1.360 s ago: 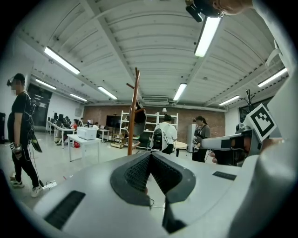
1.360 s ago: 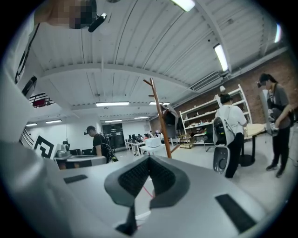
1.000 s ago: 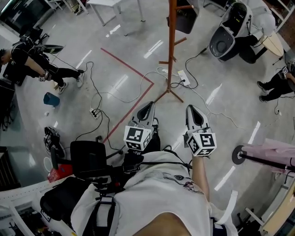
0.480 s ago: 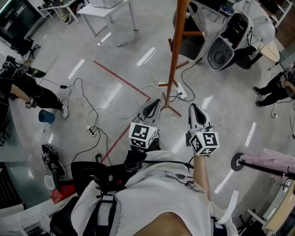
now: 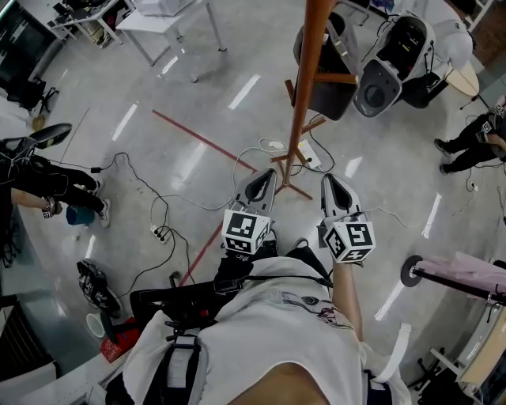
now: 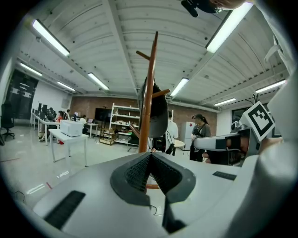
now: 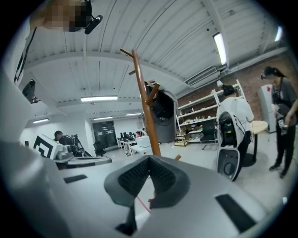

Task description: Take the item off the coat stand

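Note:
A brown wooden coat stand rises ahead of me, its feet on the grey floor. A dark bag hangs from a peg on its far side; it also shows as the bag in the left gripper view and the bag in the right gripper view. My left gripper and right gripper are held side by side just short of the stand's base. Both have their jaws shut with nothing between them. The coat stand stands straight ahead of the left gripper. The right gripper sees the coat stand slightly left.
White cables and a power strip lie around the stand's feet. Red tape lines mark the floor. A white-and-black machine stands at the back right, a white table at the back left. People are at both sides. A pink-draped rack is at right.
I have come closer to the coat stand: its pole and the hanging bag loom larger and nearer the grippers. Both grippers stay shut and side by side.

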Demonstrator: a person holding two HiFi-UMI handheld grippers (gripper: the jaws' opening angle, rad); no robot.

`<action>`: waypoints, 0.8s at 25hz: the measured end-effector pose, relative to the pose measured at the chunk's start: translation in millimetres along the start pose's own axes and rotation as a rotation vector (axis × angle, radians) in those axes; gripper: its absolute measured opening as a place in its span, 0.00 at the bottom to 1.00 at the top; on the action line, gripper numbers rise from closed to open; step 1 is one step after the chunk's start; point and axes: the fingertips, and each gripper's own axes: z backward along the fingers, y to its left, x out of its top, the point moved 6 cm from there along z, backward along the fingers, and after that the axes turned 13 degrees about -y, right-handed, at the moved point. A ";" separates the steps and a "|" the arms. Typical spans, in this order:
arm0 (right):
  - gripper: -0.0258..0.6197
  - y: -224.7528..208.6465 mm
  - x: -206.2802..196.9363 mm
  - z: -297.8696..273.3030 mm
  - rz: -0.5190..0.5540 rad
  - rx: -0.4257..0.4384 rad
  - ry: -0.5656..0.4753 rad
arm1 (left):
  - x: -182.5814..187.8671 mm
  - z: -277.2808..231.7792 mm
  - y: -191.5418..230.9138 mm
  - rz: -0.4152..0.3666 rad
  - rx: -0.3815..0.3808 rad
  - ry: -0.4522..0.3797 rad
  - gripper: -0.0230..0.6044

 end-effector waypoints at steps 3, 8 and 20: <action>0.04 -9.7 4.8 -19.5 0.003 0.023 -0.006 | 5.4 -15.4 5.2 -0.012 0.017 -0.013 0.04; 0.04 -31.8 19.4 -43.4 -0.002 0.025 -0.038 | 13.6 -30.7 5.5 -0.032 0.045 -0.037 0.04; 0.30 -85.8 49.2 -122.6 -0.017 0.040 -0.053 | 26.7 -57.1 14.0 -0.072 0.091 -0.069 0.04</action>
